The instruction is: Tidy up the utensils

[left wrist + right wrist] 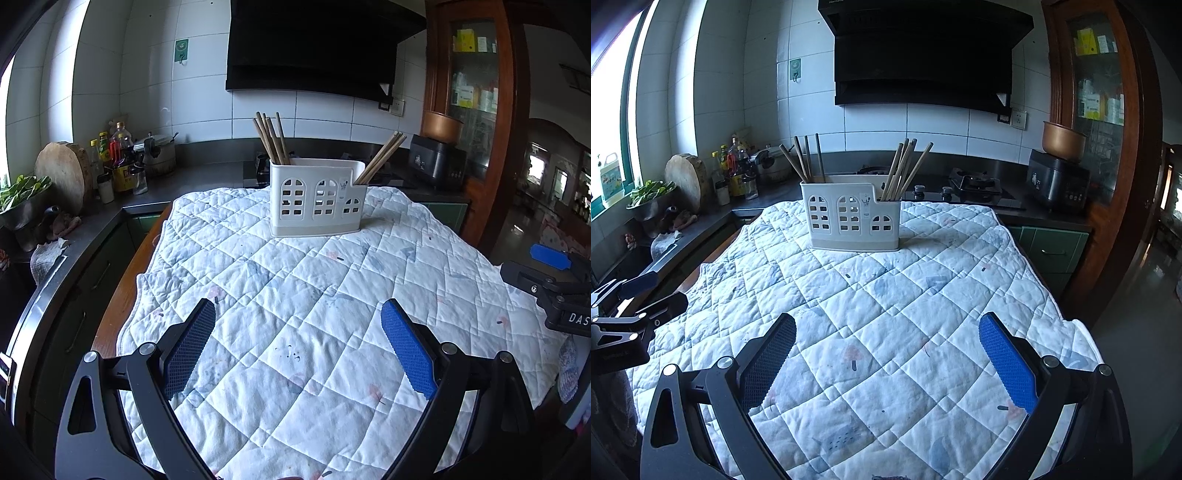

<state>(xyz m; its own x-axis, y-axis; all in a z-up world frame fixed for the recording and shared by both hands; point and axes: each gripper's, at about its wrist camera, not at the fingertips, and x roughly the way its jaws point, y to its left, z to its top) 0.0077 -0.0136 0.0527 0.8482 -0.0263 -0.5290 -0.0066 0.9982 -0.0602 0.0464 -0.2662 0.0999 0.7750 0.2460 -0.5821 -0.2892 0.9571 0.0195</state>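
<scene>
Left gripper [298, 347]: jaws wide apart, nothing held, over the quilted cloth [295, 295]. Right gripper [886, 360]: likewise spread and empty. The white utensil holder [850, 216] stands upright at twelve o'clock, well apart from both. Chopsticks sit in two bundles: left compartment [805, 160], right compartment [905, 168]. No loose utensils visible. Judgement: if merging bundles, close on one bundle's upper shafts and lift straight, steadying the holder.
</scene>
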